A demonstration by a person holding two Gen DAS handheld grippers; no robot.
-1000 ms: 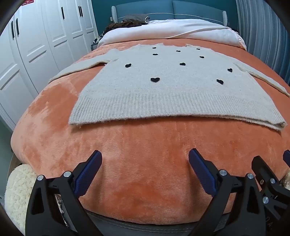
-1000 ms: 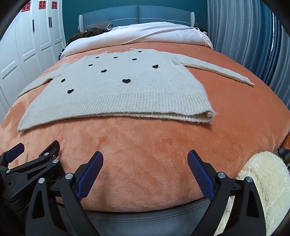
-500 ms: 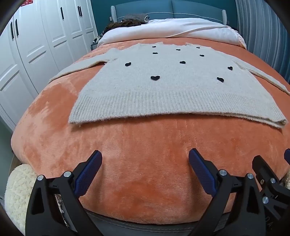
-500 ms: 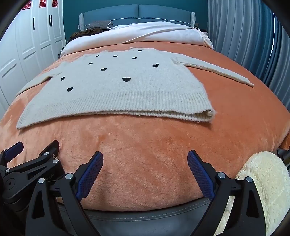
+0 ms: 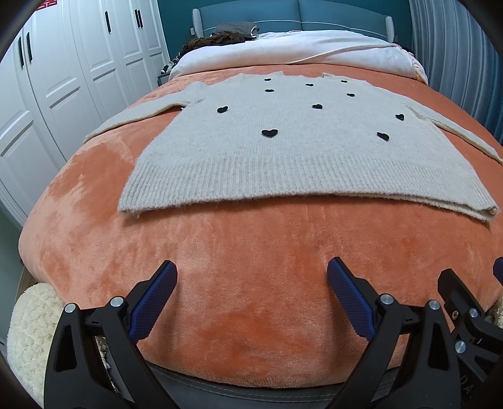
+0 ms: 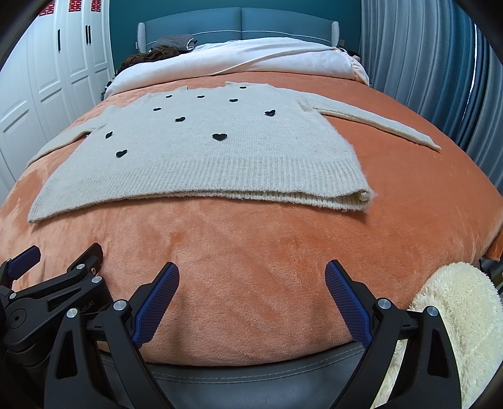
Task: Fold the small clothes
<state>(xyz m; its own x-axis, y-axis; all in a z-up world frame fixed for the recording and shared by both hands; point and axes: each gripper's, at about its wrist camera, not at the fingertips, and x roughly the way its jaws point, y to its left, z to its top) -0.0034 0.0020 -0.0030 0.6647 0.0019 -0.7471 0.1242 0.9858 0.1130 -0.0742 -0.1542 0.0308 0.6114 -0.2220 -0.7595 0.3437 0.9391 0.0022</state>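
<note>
1. Since a second ago both views have crept a little toward the bed: the sweater's hem sits slightly higher and farther up in each view, while the garment itself lies just as it did.
2. Nearest the left wrist camera, the left gripper [image 5: 251,284] hangs above the foot of the bed with its blue-padded fingers [image 5: 155,300] spread wide apart, holding nothing.
3. The right gripper [image 6: 251,286] does the same beside it, jaws wide apart and empty; its own view catches the left tool's black frame at the lower left.
4. A cream fleecy cloth [image 6: 456,314] shows at the lower right of the right view, off the edge of the bed.
5. Under both tools runs the dark grey bed frame edge [image 6: 251,371], then the orange plush blanket [image 5: 251,251] covering the mattress.
6. Well beyond the fingertips, the beige knit sweater [image 5: 298,157] lies flat in the middle of the blanket, ribbed hem toward the cameras, scattered with small black hearts [image 5: 269,132].
7. Its sleeves stretch out sideways; the right sleeve [image 6: 371,124] reaches toward the curtain side.
8. The hem corner [image 6: 361,198] on the right is doubled, showing two layers.
9. Farther off lie a white duvet [image 5: 298,53] and the teal headboard [image 5: 298,15].
10. White wardrobe doors [image 5: 78,63] stand along the left.
</note>
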